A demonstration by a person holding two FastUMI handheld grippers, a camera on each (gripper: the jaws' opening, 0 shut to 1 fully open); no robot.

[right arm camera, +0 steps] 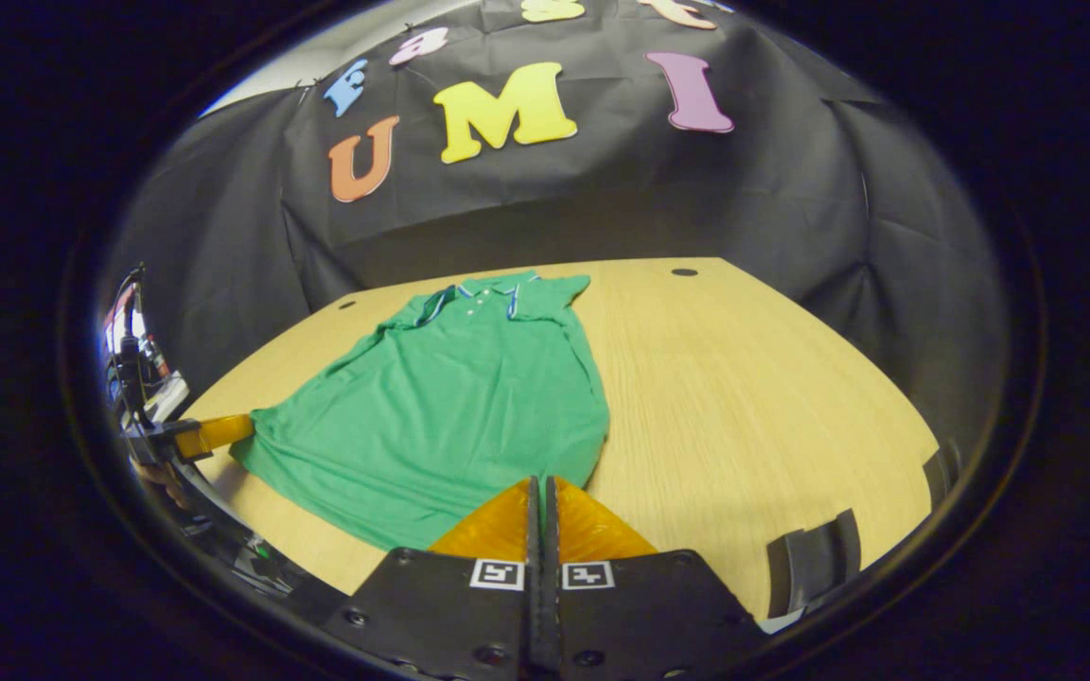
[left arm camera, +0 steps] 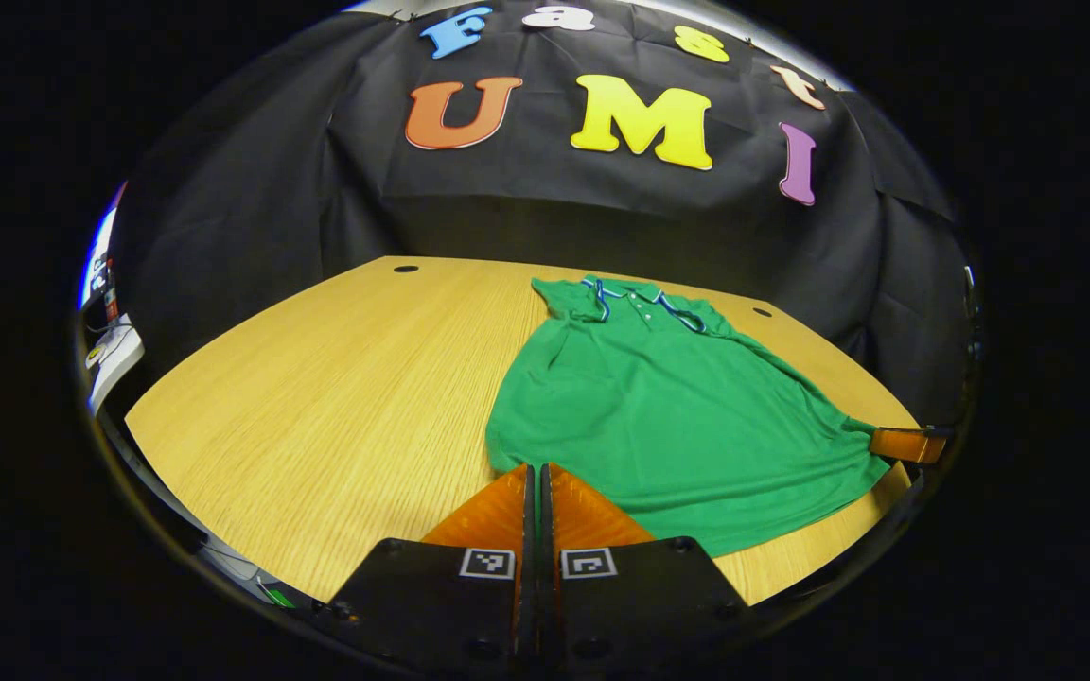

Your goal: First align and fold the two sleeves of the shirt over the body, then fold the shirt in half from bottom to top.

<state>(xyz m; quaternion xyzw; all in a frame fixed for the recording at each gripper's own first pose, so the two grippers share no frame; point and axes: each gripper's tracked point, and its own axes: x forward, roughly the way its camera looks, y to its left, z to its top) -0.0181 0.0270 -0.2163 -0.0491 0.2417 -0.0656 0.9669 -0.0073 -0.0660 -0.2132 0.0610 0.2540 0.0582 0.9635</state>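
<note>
Shirt: green polo shirt (left arm camera: 677, 416) lies flat on the wooden table (left arm camera: 337, 397), collar (left arm camera: 640, 301) toward the black cloth wall, hem toward the near table edge.
Sleeves: no sleeve sticks out past the body on either side; both look already folded in over the body, so step one appears done.
Left gripper: left gripper (left arm camera: 537, 473) sits at one bottom corner of the shirt, fingers pressed together with the hem corner apparently pinched between them.
Right gripper: right gripper (right arm camera: 541, 484) sits at the opposite bottom corner, fingers likewise closed, tips on the hem edge; its tip also shows at the far corner in the left gripper view.
Hem: taut between the two corners, still low to the table.
Remaining: bottom-to-top fold not yet made; hem must travel up to the collar.
Beyond shirt: bare table either side; cable holes near the far table edge.
</note>
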